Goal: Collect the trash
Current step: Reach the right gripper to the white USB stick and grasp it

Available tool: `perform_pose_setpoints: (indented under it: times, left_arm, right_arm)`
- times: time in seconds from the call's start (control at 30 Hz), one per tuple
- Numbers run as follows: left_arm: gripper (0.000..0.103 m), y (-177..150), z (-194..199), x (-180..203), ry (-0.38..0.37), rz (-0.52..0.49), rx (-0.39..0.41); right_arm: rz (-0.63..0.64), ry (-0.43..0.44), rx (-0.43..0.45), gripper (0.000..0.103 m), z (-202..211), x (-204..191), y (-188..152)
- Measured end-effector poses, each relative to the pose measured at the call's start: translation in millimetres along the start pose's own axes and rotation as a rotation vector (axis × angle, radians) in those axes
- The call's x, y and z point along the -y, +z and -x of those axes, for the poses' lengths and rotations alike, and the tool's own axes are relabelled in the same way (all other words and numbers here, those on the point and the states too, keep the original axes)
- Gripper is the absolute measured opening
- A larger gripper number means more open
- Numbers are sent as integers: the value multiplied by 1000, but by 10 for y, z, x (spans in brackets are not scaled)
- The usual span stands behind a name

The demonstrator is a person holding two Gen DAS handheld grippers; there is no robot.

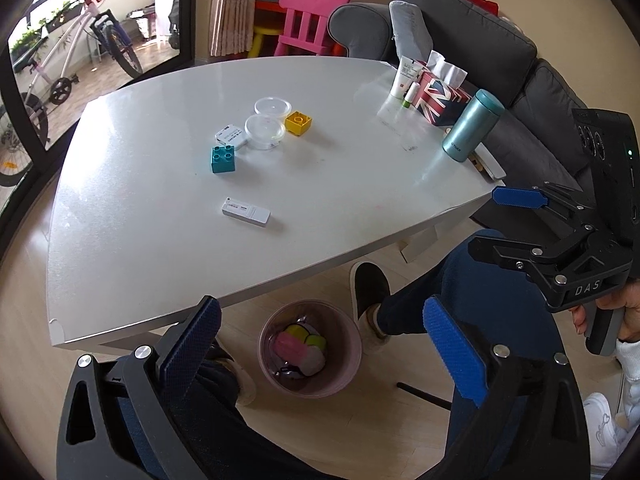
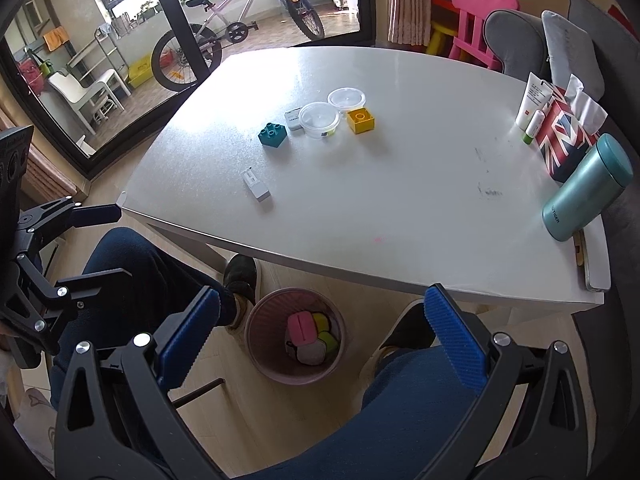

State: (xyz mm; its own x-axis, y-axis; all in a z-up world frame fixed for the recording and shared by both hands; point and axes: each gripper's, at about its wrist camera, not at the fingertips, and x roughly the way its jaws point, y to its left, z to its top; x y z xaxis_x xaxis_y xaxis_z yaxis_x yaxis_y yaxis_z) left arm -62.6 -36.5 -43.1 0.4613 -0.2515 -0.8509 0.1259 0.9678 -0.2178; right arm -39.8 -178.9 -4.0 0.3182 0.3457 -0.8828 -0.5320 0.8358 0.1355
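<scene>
Pink bin (image 1: 310,346) sits low in the frame; both grippers, left gripper (image 1: 320,344) and right gripper (image 2: 320,332), spread empty, so approach the white strip (image 1: 246,211) squarely.

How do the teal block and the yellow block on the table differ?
The teal block shows four round studs on top; the yellow block shows one large ring. The teal block lies left of the clear tubs, beside a small white box; the yellow block lies right of them. Both are chunky plastic toy bricks.
</scene>
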Motion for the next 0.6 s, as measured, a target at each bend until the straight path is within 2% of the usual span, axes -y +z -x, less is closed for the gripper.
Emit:
perform_pose_setpoints:
  times: [0.4, 0.6]
  left_arm:
    - [97, 16, -14, -102, 33, 21, -7]
    - [97, 53, 35, -280, 73, 42, 4]
  right_arm:
    - [27, 16, -19, 100, -101, -90, 35]
    - [80, 32, -34, 100, -282, -217, 193]
